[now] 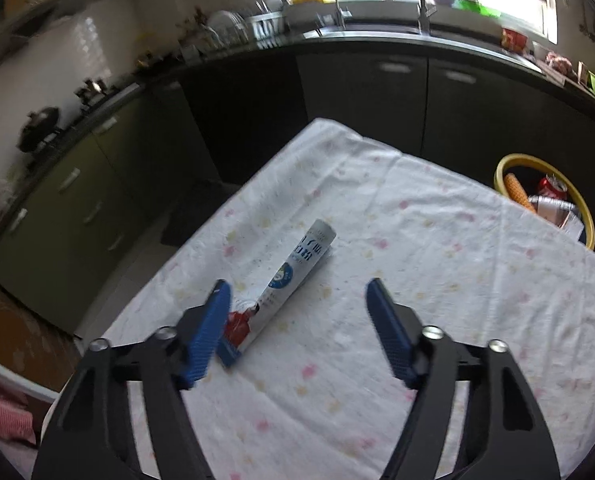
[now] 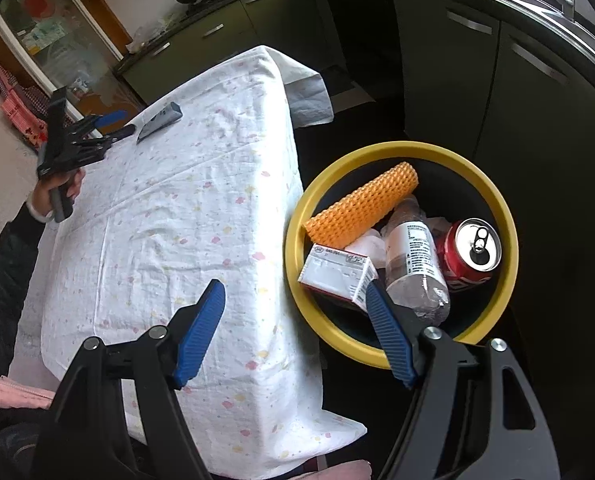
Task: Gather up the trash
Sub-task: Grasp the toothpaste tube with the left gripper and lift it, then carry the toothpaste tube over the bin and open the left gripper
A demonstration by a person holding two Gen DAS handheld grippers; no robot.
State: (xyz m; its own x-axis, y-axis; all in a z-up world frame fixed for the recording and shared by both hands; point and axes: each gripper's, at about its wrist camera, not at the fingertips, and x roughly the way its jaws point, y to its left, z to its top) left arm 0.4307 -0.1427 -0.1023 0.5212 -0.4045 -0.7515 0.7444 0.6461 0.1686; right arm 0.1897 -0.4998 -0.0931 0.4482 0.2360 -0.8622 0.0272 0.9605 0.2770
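On the floral cloth of the desk (image 1: 417,240) a flattened silver tube (image 1: 285,280) with a blue cap end is seen lying at a slant, its near end just beside the left pad of the left tool (image 1: 297,304). That tool's jaws are held wide apart, with nothing pressed between them. Beside the desk's edge, a yellow-rimmed bin (image 2: 501,216) is filled with an orange honeycomb roll (image 2: 361,204), a white carton (image 2: 337,272), a plastic bottle (image 2: 415,256) and a red can (image 2: 471,252). The right tool (image 2: 293,300) is held open and empty, above the bin's near rim.
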